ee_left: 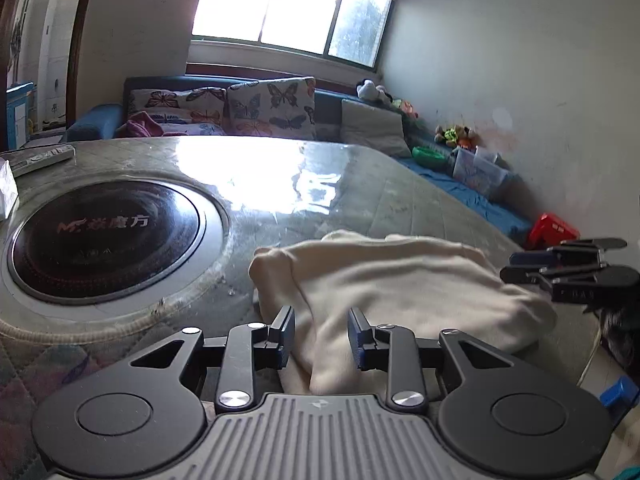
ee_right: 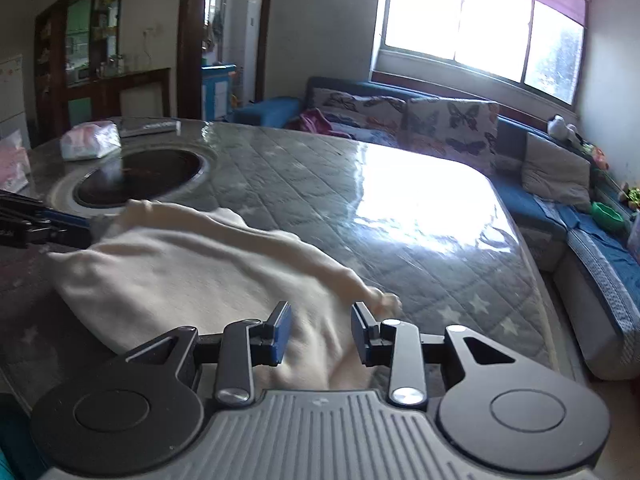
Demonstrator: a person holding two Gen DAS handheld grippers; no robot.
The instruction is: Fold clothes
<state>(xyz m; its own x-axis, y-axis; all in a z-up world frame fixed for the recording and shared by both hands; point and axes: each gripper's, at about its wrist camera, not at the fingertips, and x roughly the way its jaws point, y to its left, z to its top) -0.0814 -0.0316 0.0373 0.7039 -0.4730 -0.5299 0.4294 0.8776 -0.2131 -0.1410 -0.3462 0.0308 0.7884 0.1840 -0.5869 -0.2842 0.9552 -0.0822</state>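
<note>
- Left wrist view puts the table (ee_left: 360, 200), with its quilted cover under a clear sheet, across the middle of the frame, and the cream garment (ee_left: 400, 280) lies bunched on its lower centre.
- Right wrist view shows that same garment (ee_right: 180, 272) running from the left edge of the frame down to lower centre; its long axis slants that way, with a twisted sleeve end (ee_right: 384, 300) just right of the fingers.
- Left gripper (ee_left: 320, 336) has its jaws spread with cloth lying between them, not pinched; it sits at 1 end of the bundle.
- Right gripper (ee_right: 320, 334) is likewise spread over cloth at the opposite end, so each tool looks about equally near its own end; my guess is that either could close on fabric first.
- Only the left wrist view reads the round cooktop (ee_left: 108, 240) clearly, at left of the frame, just beside the garment.
- Only the right wrist view shows the tissue pack (ee_right: 90, 140), upper left, well apart from the cloth.
</note>
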